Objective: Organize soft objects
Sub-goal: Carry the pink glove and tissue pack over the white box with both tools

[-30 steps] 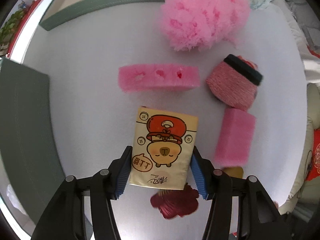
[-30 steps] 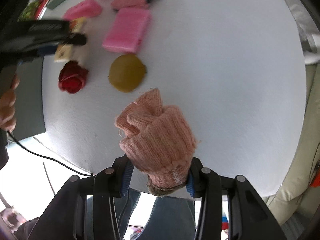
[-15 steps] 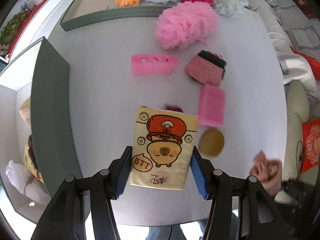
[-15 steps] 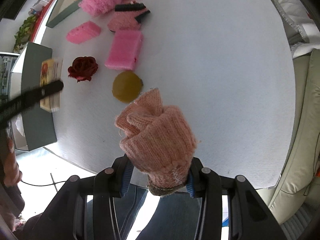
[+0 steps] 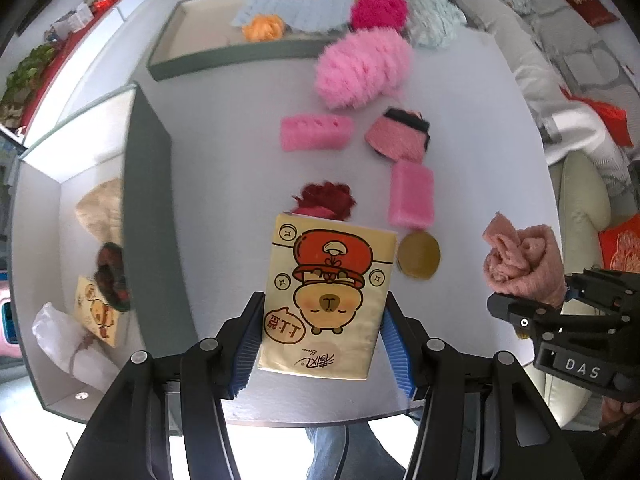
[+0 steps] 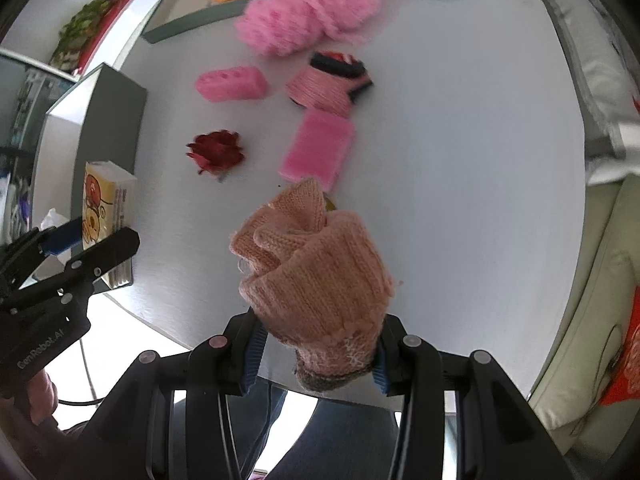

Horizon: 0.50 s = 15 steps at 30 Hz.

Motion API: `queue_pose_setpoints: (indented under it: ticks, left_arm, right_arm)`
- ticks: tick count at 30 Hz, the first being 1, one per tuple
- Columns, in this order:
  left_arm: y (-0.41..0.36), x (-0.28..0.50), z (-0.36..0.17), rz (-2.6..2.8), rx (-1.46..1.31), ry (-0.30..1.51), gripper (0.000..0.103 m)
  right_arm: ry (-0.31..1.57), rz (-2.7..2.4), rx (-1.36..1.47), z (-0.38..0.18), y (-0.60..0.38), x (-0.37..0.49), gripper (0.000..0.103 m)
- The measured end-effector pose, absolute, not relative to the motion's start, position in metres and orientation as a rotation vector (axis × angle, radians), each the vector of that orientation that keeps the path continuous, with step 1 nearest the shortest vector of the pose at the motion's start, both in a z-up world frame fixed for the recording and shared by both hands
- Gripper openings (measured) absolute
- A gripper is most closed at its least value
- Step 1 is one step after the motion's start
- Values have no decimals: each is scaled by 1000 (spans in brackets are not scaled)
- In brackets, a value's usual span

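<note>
My left gripper is shut on a yellow tissue pack with a cartoon animal, held high above the white table. The right wrist view shows the same pack at the far left. My right gripper is shut on a peach knitted glove, which also shows at the right of the left wrist view. Loose on the table lie a dark red fabric rose, two pink sponges, a pink knitted pouch with black trim and a fluffy pink puff.
A grey-walled box at the left holds another tissue pack, a white bag and other soft items. A second grey tray at the back holds an orange flower and blue cloth. A gold disc lies by the sponge. A cream sofa borders the right.
Both grippers have risen and pulled back from the table, so much more of it shows. The tissue pack and the glove stay gripped; the grey box at the left has come into view.
</note>
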<state>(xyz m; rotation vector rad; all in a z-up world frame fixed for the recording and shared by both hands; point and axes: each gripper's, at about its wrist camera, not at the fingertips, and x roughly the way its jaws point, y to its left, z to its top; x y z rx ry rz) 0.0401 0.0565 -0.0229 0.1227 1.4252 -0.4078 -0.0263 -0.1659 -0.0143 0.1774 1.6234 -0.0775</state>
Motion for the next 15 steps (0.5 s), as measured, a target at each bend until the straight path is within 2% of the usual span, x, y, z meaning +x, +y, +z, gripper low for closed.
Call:
queue_pose_setpoints:
  ticks: [7, 15]
  left_arm:
    - [79, 47, 0, -361, 73, 1342, 57]
    - [105, 55, 3, -305, -3, 1307, 57]
  right_arm:
    - [1606, -54, 110, -4, -139, -12, 47]
    - [1611, -35, 54, 1, -121, 0, 47]
